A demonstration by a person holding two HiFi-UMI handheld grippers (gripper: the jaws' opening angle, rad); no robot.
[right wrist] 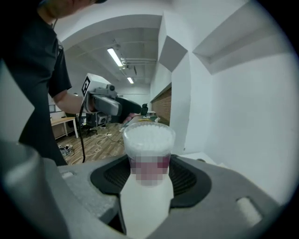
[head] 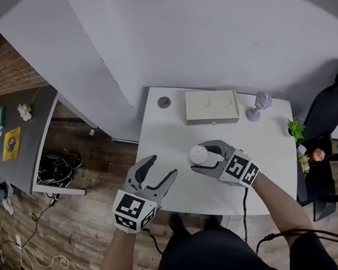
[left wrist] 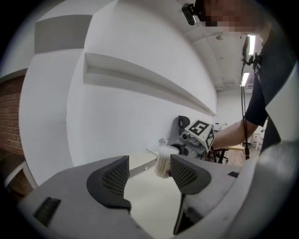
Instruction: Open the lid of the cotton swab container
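Note:
The cotton swab container point(head: 198, 154) is a small clear round tub packed with white swabs, standing near the front of the white table point(head: 185, 192). My right gripper point(head: 200, 158) is shut on it, one pad on each side of its body. In the right gripper view the container point(right wrist: 148, 144) stands upright between the pads of that gripper point(right wrist: 148, 175), its white top showing. My left gripper point(head: 163, 166) is open and holds nothing, just left of the container. In the left gripper view the container point(left wrist: 163, 162) shows beyond the jaws of that gripper point(left wrist: 149, 175).
A flat beige box point(head: 210, 106) lies at the table's back, a small dark disc point(head: 163, 102) to its left and a lilac vase point(head: 259, 105) to its right. A small plant point(head: 296, 129) is off the right edge. A grey desk point(head: 23, 143) stands at far left.

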